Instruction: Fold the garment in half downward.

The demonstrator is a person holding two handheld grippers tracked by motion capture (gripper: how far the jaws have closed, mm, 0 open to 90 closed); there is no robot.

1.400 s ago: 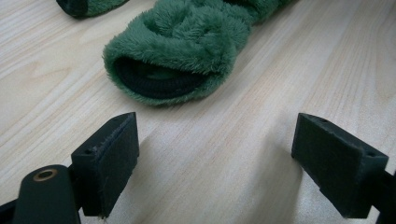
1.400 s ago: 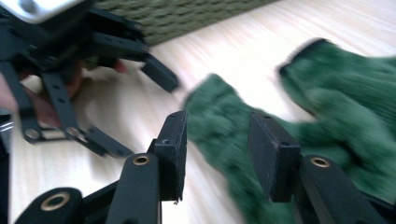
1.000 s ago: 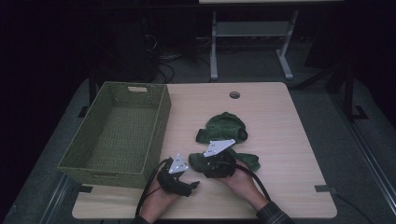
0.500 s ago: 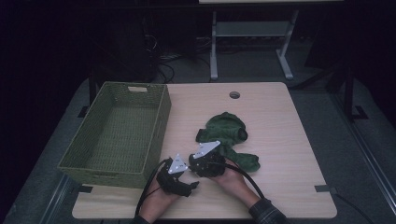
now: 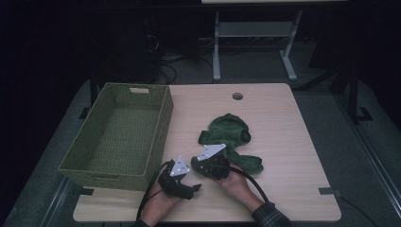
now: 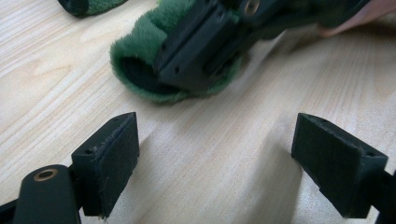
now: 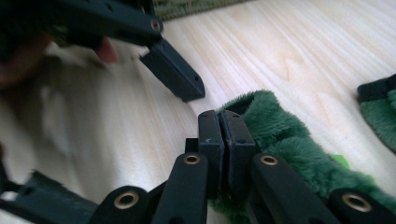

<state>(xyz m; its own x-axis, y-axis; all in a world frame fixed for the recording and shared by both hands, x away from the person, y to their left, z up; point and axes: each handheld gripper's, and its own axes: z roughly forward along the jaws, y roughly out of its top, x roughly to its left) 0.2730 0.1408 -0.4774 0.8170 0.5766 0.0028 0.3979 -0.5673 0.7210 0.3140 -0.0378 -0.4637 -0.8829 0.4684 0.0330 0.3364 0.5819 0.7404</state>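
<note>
The right claw (image 7: 219,126) has just been closing and now stands with its pads pressed together at the near cuff of the green fleece garment (image 5: 231,135), which lies crumpled on the worktop (image 5: 283,123) right of the woven basket (image 5: 120,135) and a little beyond the two hands. In the right gripper view the pads meet with almost no gap, and the plush rim curls around their right side; whether a fold of fabric is truly caught between them I cannot tell, since the pile hides the seam. In the left gripper view that same claw sits on top of the open cuff (image 6: 140,79), pressing it against the wood. The left claw (image 6: 229,149) is spread wide and empty, resting low over bare worktop just near and left of the cuff. To do this pick well, the pinch should take both layers of the cuff rim, not just loose pile, so a slow test lift is wise: if the fleece slides out, reopen and bite deeper. The left claw could usefully close on a second edge of the garment to share the weight and keep it from trailing. The basket stands empty at the left, so carrying the bundle high enough to clear its near wall would matter.
</note>
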